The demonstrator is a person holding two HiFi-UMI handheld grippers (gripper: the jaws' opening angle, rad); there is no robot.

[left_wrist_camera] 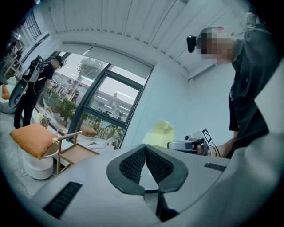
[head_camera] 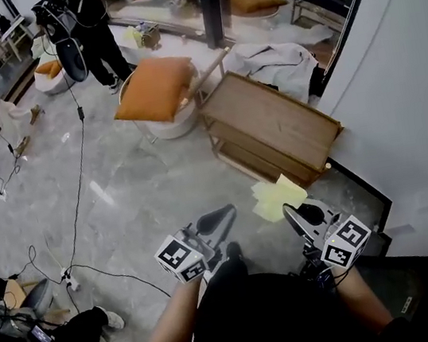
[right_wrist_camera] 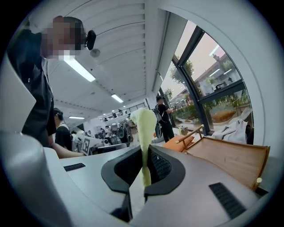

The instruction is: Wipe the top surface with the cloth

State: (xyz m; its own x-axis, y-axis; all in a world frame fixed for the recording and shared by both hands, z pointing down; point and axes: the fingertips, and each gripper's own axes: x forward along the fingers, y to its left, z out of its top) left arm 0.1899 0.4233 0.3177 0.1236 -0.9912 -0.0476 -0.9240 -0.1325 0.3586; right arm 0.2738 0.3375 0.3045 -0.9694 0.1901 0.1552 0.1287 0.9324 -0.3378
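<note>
My right gripper is shut on a pale yellow cloth, which hangs just in front of the low wooden shelf unit. In the right gripper view the cloth stands up from between the closed jaws, with the shelf's flat wooden top off to the right. My left gripper is held beside it, left of the cloth and short of the shelf. Its jaws are shut with nothing between them. From the left gripper view the cloth and the right gripper appear ahead.
A white chair with an orange cushion stands left of the shelf, and a pale garment lies behind it. Cables run over the grey floor at left. A person stands far back. A white wall closes the right side.
</note>
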